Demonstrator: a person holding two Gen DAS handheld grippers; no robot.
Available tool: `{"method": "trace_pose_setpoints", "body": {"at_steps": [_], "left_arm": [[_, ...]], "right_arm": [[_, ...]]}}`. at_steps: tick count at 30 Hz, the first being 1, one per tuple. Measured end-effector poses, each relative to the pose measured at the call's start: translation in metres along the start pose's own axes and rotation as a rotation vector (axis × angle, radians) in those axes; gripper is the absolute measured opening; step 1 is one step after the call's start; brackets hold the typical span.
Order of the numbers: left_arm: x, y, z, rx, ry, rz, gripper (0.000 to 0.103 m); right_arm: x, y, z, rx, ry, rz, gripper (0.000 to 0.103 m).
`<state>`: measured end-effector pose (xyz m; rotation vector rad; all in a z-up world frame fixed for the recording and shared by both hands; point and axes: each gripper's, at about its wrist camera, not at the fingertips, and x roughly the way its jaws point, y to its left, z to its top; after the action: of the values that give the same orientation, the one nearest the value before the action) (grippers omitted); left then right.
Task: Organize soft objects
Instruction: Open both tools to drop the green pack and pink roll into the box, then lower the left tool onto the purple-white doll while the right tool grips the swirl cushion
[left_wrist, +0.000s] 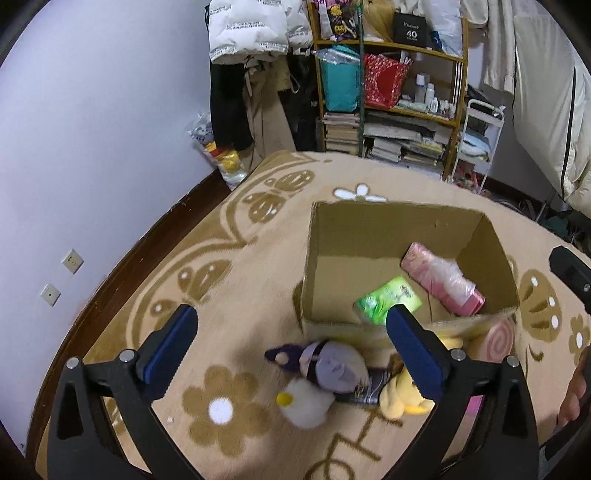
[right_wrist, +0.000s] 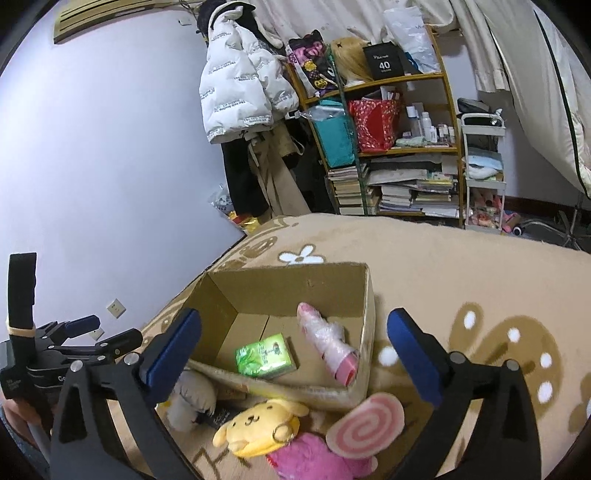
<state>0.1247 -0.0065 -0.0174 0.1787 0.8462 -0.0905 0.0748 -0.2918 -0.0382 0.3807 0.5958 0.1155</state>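
Left wrist view: both grippers empty above the toy pile, between placements.

Left gripper (left_wrist: 291, 350) stands wide open, nothing between its pads, over the purple plush (left_wrist: 328, 365) and white plush (left_wrist: 306, 402) on the carpet (left_wrist: 229, 295). Right gripper (right_wrist: 295, 354) is spread just as wide and empty, near the yellow dog plush (right_wrist: 258, 424) and pink swirl plush (right_wrist: 364, 424). Beyond them, the cardboard box (right_wrist: 295, 280) already holds a green pack (right_wrist: 266, 356) and a pink roll (right_wrist: 332, 343). Next, I judge, comes closing on one plush and lifting it over the box's near wall.
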Motion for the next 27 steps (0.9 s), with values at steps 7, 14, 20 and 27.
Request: {"method": "trace_pose_setpoints", "body": {"at_steps": [7,14,20,27], "left_arm": [[-0.010,0.009,-0.012,-0.018,0.036,-0.006,0.101],[-0.004,0.014,-0.015,-0.032,0.067,-0.039,0.101],[0.018,0.011,-0.018,-0.032,0.112,-0.050,0.101],[0.041,-0.001,-0.020,-0.026,0.164,-0.065,0.101]], "right_arm": [[-0.015,-0.002,-0.019,0.007,0.035,-0.022,0.103],[-0.015,-0.007,-0.036,-0.002,0.076,-0.065,0.103],[-0.002,-0.012,-0.046,-0.035,0.113,-0.111,0.103],[0.020,-0.024,-0.056,-0.026,0.162,-0.146,0.103]]}}
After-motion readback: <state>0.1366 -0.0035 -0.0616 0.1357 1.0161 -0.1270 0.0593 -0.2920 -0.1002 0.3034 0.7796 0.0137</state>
